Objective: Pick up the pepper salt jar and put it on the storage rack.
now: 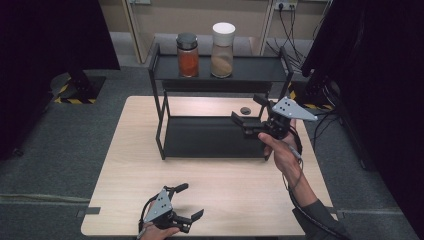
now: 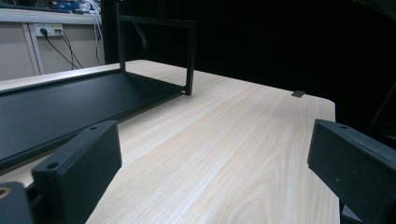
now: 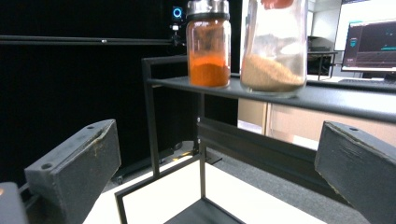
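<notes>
— How much room do you have around the rack?

— Plenty on your side. The two-tier black metal rack (image 1: 215, 135) stands at the 12 o'clock half of the wooden table (image 1: 240, 195), and the whole near strip of tabletop from 3 to 9 o'clock is bare wood. The rack's lower shelf (image 2: 60, 105) is bare too. A small dark disc (image 1: 245, 110) lies on the table just behind that shelf. In the left gripper view the table's far edge runs close to a dark curtain, with a small black tab (image 2: 298, 94) near the corner.

— And your grippers?

— Your left gripper (image 1: 185, 202) sits near the table's 6 o'clock edge, jaws spread wide, nothing between them and nothing touched. Your right gripper (image 1: 248, 114) hangs at the rack's right end, about 2 o'clock from the table's middle, over the lower shelf; its jaws are also released wide and grasp nothing.

— Where are the jars?

— Both stand upright on the top shelf (image 1: 260, 72), side by side and apart: the jar of orange powder with the dark lid (image 1: 188, 55) at 11 o'clock, the jar of tan powder with the white lid (image 1: 222, 50) just right of it. In your right gripper view they stand above your jaws at 12 o'clock, well apart from them.

— Any labels?

— You can read no writing on either jar.
</notes>
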`<state>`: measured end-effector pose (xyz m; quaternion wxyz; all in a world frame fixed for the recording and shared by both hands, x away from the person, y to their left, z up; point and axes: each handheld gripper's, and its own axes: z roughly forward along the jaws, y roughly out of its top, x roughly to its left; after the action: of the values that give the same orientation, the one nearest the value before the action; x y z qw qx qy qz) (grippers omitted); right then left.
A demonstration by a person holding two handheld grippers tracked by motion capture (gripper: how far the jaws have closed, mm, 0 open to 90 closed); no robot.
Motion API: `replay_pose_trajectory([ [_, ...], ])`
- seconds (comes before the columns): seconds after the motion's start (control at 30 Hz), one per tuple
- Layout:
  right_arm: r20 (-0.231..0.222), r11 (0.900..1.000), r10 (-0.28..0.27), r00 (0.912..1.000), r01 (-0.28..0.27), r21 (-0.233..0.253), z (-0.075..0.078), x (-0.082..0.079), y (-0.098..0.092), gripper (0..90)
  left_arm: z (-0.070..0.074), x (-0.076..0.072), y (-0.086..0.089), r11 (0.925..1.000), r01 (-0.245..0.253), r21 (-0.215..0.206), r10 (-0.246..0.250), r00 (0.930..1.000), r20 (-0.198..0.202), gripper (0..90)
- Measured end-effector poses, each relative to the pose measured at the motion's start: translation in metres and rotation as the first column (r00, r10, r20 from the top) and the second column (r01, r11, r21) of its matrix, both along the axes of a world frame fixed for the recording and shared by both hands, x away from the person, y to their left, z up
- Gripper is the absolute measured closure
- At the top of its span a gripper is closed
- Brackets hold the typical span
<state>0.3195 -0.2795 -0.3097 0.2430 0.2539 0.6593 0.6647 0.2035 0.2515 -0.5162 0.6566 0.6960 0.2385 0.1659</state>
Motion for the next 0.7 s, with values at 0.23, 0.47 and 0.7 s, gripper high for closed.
replay_pose_trajectory([
  [0.23, -0.017, 1.000, 0.016, 0.9997, -0.016, -0.006, -0.011, -0.008, -0.006, 0.4, 0.000, 0.000, 0.000, 1.0000, -0.003, -0.002, 0.003, 1.0000, 0.003, 2.4],
  [0.47, -0.017, 1.000, 0.008, 0.9998, -0.008, -0.030, -0.023, -0.019, -0.012, 0.4, 0.000, 0.000, 0.000, 1.0000, -0.004, -0.001, 0.004, 1.0000, 0.002, 2.4],
  [0.7, -0.021, 1.000, 0.003, 0.9998, -0.004, -0.018, -0.036, -0.029, -0.020, 0.4, 0.000, -0.001, 0.000, 1.0000, -0.006, -0.003, 0.006, 1.0000, 0.003, 2.4],
])
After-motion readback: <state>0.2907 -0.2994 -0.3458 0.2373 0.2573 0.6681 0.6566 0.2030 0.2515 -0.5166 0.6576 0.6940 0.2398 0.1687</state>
